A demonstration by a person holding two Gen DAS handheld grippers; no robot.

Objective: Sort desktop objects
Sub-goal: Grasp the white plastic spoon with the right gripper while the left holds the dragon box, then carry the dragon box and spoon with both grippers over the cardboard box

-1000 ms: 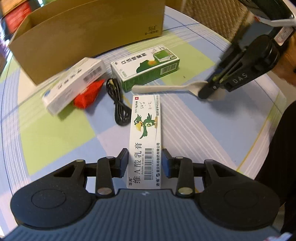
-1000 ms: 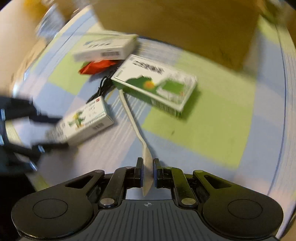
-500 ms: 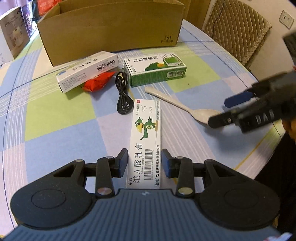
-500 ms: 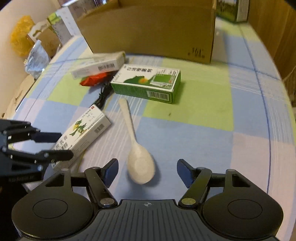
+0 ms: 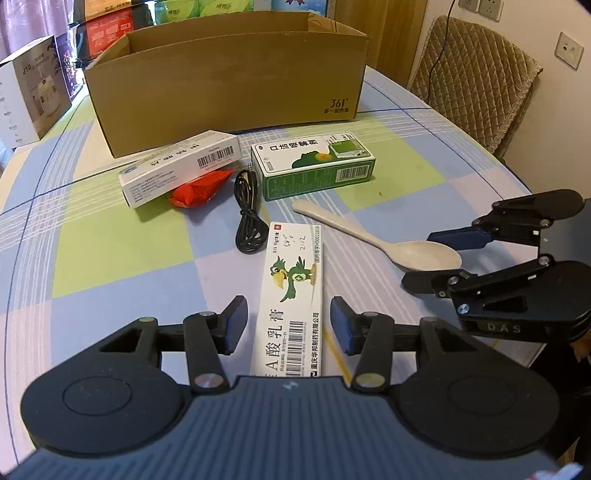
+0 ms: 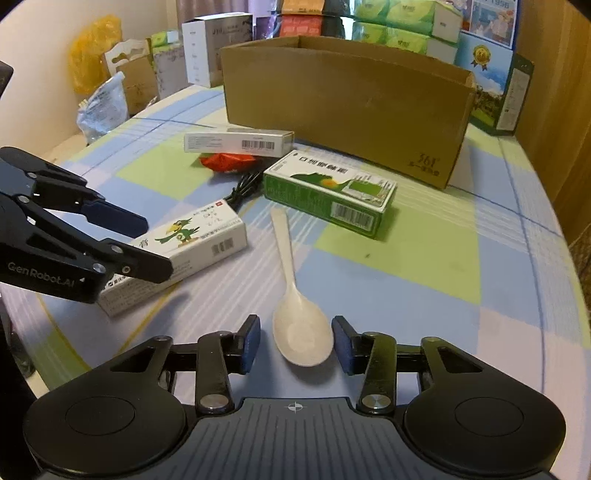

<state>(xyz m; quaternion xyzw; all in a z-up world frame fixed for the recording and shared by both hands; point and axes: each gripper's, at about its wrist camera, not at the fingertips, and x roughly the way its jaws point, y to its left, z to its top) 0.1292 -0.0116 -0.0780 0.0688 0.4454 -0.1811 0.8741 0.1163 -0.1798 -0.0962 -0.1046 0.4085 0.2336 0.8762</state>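
Both my grippers, left [image 5: 289,325] and right [image 6: 296,344], sat open; box [image 5: 225,79] read "361°", right one "DAS", on checked cloth [image 5: 110,243].

A home dining room: checked tablecloth [image 5: 110,251], quilted chair [image 5: 472,74], wall sockets [image 5: 570,50], and tissue packs [image 6: 391,22] stacked behind a cardboard box [image 6: 347,107].

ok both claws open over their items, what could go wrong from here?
1. The right claw straddles only the wide bowl of the cream plastic spoon; closing there may squirt it out.
2. The left claw straddles the white parrot-print carton near one end; it could pivot when lifted.
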